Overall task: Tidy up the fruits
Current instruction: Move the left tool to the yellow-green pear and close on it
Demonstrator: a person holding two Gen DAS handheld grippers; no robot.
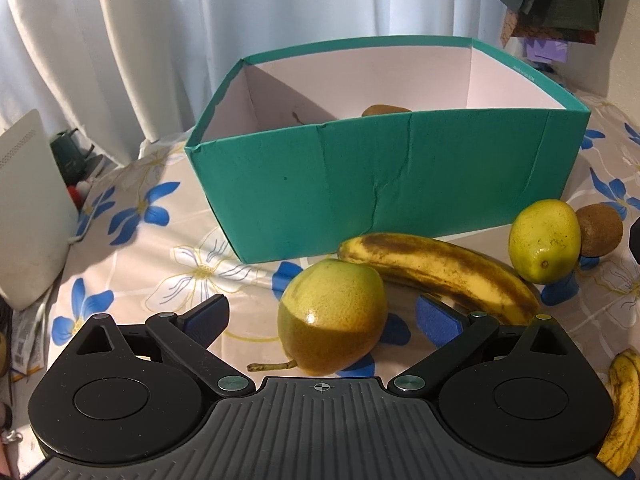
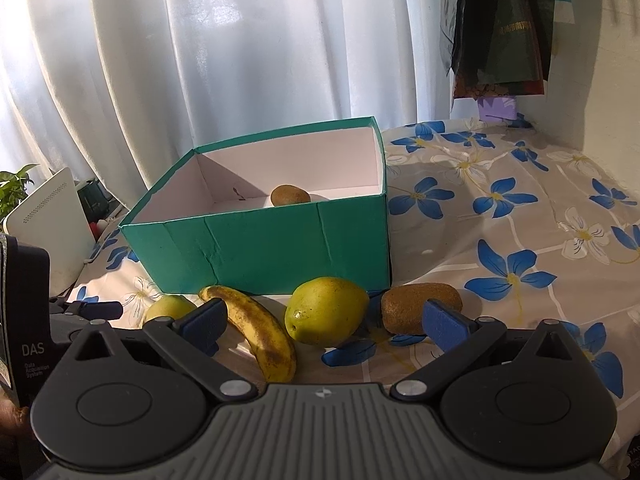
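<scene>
A teal box (image 1: 360, 184) (image 2: 280, 248) with a white inside stands on the flowered cloth; a kiwi (image 2: 290, 195) (image 1: 384, 110) lies in it. In front of the box lie a pear (image 1: 332, 316) (image 2: 170, 306), a spotted banana (image 1: 440, 268) (image 2: 260, 332), a yellow-green lemon (image 1: 544, 240) (image 2: 326, 310) and another kiwi (image 1: 600, 230) (image 2: 416, 306). My left gripper (image 1: 322, 316) is open, its blue pads on either side of the pear without touching it. My right gripper (image 2: 324, 326) is open and spans the banana's end and the lemon.
A second banana (image 1: 624, 408) lies at the right edge of the left wrist view. A white device (image 1: 28, 208) (image 2: 44, 220) stands at the table's left end. White curtains hang behind; dark bags (image 2: 500, 20) hang at the upper right. The cloth to the right of the box is bare.
</scene>
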